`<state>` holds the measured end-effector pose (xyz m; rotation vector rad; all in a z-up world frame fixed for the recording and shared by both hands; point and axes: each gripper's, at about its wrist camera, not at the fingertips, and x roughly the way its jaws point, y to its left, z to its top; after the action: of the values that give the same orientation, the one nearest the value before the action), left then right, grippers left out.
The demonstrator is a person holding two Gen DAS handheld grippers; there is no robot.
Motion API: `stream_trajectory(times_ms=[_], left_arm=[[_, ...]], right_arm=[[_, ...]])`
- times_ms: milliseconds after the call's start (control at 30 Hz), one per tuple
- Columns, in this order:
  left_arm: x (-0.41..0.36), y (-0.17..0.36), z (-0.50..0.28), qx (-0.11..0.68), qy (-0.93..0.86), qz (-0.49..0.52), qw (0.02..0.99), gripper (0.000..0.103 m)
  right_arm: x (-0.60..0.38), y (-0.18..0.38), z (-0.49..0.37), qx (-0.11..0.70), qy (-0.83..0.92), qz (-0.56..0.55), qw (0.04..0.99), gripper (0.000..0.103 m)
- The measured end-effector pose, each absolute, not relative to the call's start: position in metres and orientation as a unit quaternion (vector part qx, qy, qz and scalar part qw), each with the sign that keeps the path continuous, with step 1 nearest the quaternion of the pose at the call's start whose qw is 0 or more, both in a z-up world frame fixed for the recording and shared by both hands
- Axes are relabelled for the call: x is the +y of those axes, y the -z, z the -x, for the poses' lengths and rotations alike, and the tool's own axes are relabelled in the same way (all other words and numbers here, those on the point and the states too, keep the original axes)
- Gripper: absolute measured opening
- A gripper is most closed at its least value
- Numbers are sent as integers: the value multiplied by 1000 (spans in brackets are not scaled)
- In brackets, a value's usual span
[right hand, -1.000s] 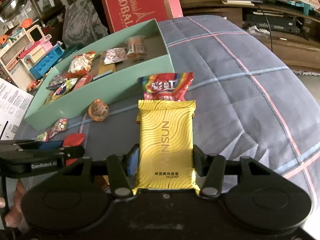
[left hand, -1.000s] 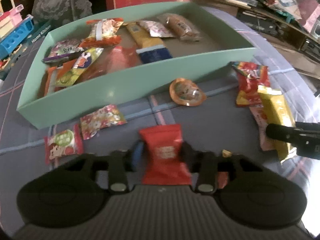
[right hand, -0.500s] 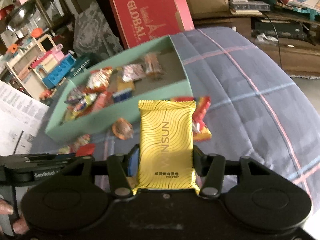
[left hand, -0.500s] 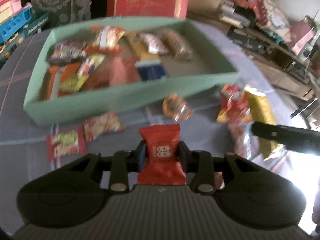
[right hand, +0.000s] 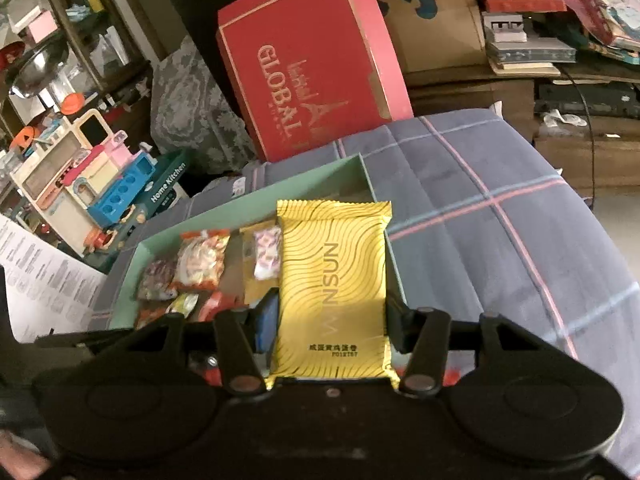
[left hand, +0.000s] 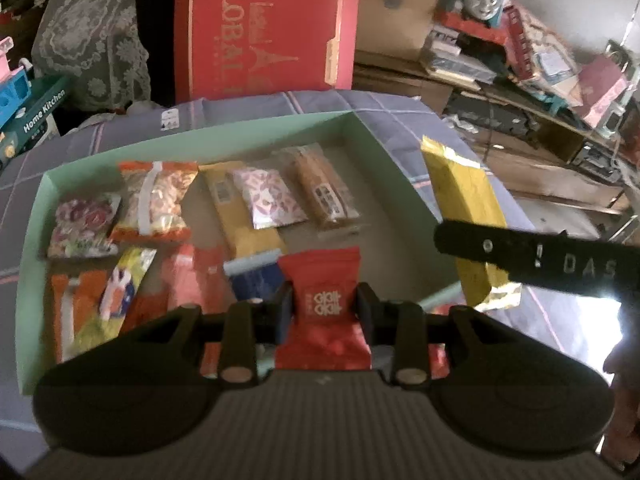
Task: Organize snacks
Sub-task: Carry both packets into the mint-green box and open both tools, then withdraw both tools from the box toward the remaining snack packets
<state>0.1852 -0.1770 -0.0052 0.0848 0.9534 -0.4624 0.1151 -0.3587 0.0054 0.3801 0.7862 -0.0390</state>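
Note:
A mint green box (left hand: 362, 130) lies on the plaid blanket and holds several snack packets (left hand: 156, 196). My left gripper (left hand: 324, 308) is shut on a small red snack packet (left hand: 322, 280) and holds it above the near part of the box. My right gripper (right hand: 328, 320) is shut on a long yellow snack packet (right hand: 332, 276) and holds it over the box's right end (right hand: 366, 172). The yellow packet also shows in the left wrist view (left hand: 464, 196), with the right gripper's finger (left hand: 520, 252) across it.
A red GLOBAL box (right hand: 312, 68) stands behind the green box. A toy kitchen set (right hand: 100, 184) and paper sheets (right hand: 36, 276) lie to the left. Shelves with toys and books (right hand: 528, 40) stand at the back right. The plaid blanket (right hand: 500, 216) stretches right.
Both grippers lifted and moved forward with their packets, from above the blanket in front of the box to above the box itself. The loose snacks on the blanket dropped out of view.

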Motion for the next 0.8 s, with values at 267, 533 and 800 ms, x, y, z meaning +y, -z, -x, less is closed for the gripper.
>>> stream_trajectory(times_ms=[267, 533, 800], left_arm=[[-190, 28, -214, 479, 209, -37, 852, 27], [-194, 35, -220, 474, 190, -36, 859, 81], [-187, 31, -209, 470, 175, -39, 864, 103]], right_arm=[[-355, 11, -153, 401, 4, -163, 901, 54], [-360, 1, -145, 366, 16, -162, 916, 103], [-365, 2, -126, 365, 26, -170, 915, 103]])
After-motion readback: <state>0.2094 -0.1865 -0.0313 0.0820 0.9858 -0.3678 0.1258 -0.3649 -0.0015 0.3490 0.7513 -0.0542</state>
